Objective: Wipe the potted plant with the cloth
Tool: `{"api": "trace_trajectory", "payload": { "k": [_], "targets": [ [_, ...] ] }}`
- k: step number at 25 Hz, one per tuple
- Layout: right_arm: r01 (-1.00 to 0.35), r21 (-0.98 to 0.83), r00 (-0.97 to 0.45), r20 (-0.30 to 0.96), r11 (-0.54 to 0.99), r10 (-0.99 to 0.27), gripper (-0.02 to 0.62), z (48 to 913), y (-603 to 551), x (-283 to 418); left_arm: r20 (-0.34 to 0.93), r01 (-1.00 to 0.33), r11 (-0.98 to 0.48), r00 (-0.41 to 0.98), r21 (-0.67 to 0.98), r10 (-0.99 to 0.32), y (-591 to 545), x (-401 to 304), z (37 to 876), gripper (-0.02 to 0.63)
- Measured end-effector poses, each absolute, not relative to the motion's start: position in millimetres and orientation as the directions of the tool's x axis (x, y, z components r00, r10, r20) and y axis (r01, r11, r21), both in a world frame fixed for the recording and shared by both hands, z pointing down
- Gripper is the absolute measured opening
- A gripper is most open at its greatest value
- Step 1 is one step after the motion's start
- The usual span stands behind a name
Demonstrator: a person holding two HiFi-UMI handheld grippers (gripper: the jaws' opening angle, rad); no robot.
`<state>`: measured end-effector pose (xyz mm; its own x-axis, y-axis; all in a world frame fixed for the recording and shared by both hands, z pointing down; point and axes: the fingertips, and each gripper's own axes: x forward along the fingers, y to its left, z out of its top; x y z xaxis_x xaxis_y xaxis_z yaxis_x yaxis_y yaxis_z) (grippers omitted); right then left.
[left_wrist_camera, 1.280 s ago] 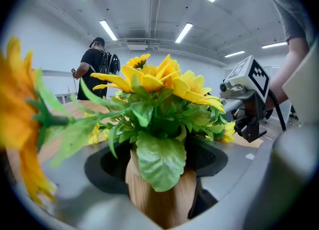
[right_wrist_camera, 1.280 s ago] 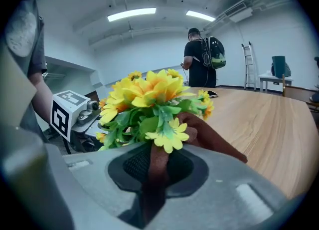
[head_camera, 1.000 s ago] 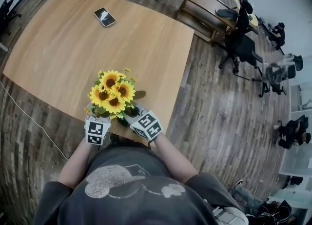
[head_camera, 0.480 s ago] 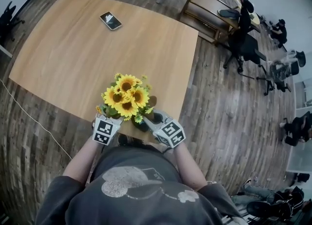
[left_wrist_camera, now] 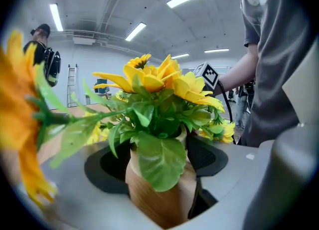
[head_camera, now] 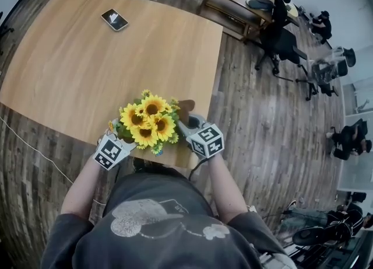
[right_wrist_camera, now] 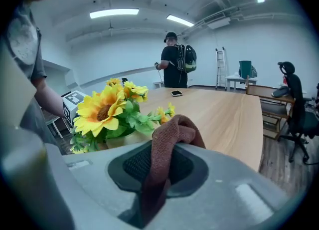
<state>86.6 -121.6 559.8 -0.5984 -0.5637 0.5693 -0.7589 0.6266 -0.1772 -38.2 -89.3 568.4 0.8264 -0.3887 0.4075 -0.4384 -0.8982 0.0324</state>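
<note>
The potted plant, a bunch of yellow sunflowers [head_camera: 148, 124] in a tan wooden pot [left_wrist_camera: 160, 194], stands at the near edge of the wooden table [head_camera: 87, 69]. My left gripper [left_wrist_camera: 157, 164] is shut on the pot, one jaw on each side; its marker cube [head_camera: 109, 152] shows at the flowers' lower left. My right gripper [right_wrist_camera: 160, 174] is shut on a brown cloth [right_wrist_camera: 172, 133], which bulges up over the jaws. In the head view the cloth [head_camera: 186, 108] sits just right of the flowers, ahead of the right marker cube [head_camera: 207, 140]. From above, the leaves hide the pot.
A phone [head_camera: 114, 19] lies at the table's far side. A person [right_wrist_camera: 174, 67] with a backpack stands beyond the table. Office chairs [head_camera: 280, 40] and a wooden bench [head_camera: 233, 2] stand on the plank floor to the right. The table's right edge [head_camera: 213, 87] is close to my right gripper.
My right gripper has swung out with the cloth from close against the pot to the plant's right side. The left gripper has turned with the pot and shifted a little.
</note>
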Motion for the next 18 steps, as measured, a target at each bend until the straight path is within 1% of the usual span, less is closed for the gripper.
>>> {"api": "trace_trajectory", "payload": {
  "k": [3,6,13,16,18],
  "targets": [
    [-0.742,-0.176,-0.611,0.576,0.647,-0.543,0.051,562.6,-129.9,83.4,0.416,-0.424,-0.905,0.83,0.036,-0.372,-97.1,-39.5,568.8,0.39],
    [-0.726,-0.17,-0.619,0.583,0.666,-0.526,0.051,565.3,-136.3,79.2,0.415,-0.484,-0.874,0.804,0.042,-0.425,-107.4,-44.6,568.7,0.444],
    [-0.697,-0.17,-0.636,0.597,0.697,-0.489,0.051,574.1,-151.7,72.0,0.405,-0.639,-0.766,0.721,0.073,-0.563,-115.3,-65.3,564.1,0.448],
    [-0.686,-0.18,-0.649,0.589,0.705,-0.481,0.051,574.8,-160.0,69.4,0.419,-0.68,-0.725,0.693,0.111,-0.586,-110.9,-73.6,566.9,0.443],
    [-0.67,-0.192,-0.668,0.577,0.717,-0.47,0.051,573.6,-164.4,65.4,0.428,-0.689,-0.715,0.685,0.116,-0.59,-107.1,-77.4,569.7,0.424]
  ]
}}
